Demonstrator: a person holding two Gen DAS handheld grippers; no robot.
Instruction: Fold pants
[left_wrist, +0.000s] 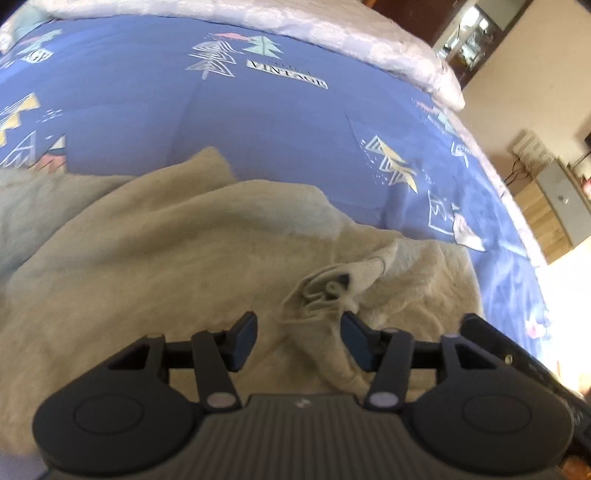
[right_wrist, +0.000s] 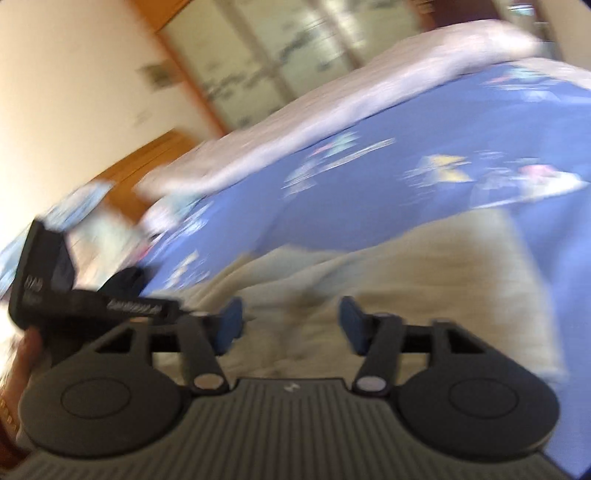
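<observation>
On the blue bed cover (left_wrist: 280, 122), cream pants (left_wrist: 166, 258) lie crumpled with the drawstring waistband bunch (left_wrist: 332, 291) just ahead of the left tool (left_wrist: 298, 341), released and nearer, while the right tool (right_wrist: 291, 326) hovers released over the cloth, view blurred.

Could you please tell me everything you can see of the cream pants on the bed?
The cream pants look like soft, fleecy fabric, lying rumpled and not yet folded on the blue printed bedcover. A bunched ribbed part with a drawstring sits just ahead of the left claw, whose jaws are open. The right claw, also open, hangs above the cloth.
</observation>
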